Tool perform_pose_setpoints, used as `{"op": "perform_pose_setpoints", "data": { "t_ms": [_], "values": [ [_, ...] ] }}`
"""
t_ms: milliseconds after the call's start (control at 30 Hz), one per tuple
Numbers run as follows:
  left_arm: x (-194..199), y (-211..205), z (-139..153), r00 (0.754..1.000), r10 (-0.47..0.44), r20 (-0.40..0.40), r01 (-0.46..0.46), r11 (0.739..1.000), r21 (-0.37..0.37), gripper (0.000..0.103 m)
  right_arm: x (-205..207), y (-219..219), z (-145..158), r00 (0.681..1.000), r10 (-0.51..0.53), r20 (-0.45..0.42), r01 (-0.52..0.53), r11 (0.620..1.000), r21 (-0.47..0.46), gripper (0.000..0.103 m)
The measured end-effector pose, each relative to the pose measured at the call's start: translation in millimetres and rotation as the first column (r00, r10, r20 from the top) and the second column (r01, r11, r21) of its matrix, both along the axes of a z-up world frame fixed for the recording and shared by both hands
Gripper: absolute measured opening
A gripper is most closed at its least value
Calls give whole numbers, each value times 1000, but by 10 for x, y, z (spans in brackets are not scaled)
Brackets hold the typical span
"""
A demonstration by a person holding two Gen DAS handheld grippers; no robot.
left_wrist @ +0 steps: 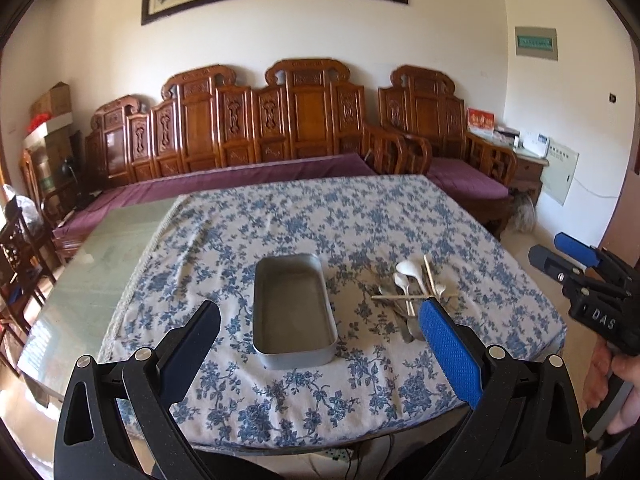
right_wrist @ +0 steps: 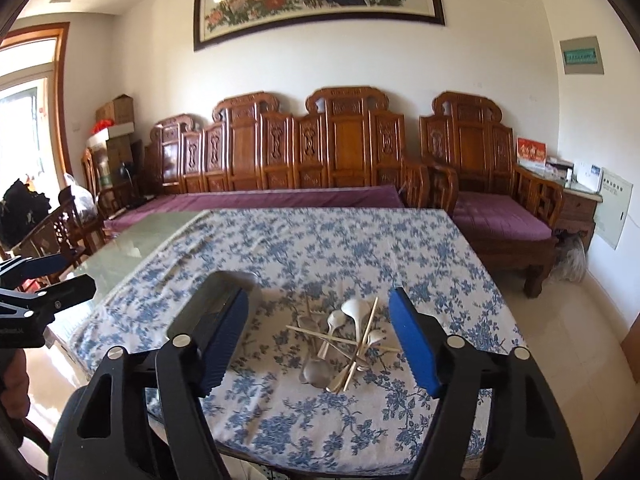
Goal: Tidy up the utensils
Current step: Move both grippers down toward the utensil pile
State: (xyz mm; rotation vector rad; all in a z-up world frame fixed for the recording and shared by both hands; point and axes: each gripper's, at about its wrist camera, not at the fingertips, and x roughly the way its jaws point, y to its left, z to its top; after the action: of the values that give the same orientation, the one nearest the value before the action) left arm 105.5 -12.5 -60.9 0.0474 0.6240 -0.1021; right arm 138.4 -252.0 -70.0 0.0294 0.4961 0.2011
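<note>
Both grippers, left & right, gaping, empty, above near table edge. Utensils heaped crisscross just right of tray. Risk: grabbing several at once, or chopsticks rolling off cloth

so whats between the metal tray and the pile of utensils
Nothing: only bare floral tablecloth lies between the metal tray and the pile of utensils, which lie apart. The left wrist view shows it.

White tablecloth with blue flower print, grey metal tray, white spoons, pale chopsticks, purple sofa cushions, blue gripper pads.
</note>
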Motion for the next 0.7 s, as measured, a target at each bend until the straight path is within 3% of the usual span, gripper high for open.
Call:
{"op": "perform_pose_setpoints", "data": {
  "t_ms": [433, 700],
  "values": [
    [752, -203, -561, 989, -48, -138, 48, 999, -2, 96, 920, -291, -676, 990, -16, -138, 17, 1000, 2, 54],
    [1102, -369, -932, 972, -76, -221, 77, 997, -4, 96, 1446, -420, -1311, 955, 3, -296, -1, 1000, 9, 31]
  ]
}}
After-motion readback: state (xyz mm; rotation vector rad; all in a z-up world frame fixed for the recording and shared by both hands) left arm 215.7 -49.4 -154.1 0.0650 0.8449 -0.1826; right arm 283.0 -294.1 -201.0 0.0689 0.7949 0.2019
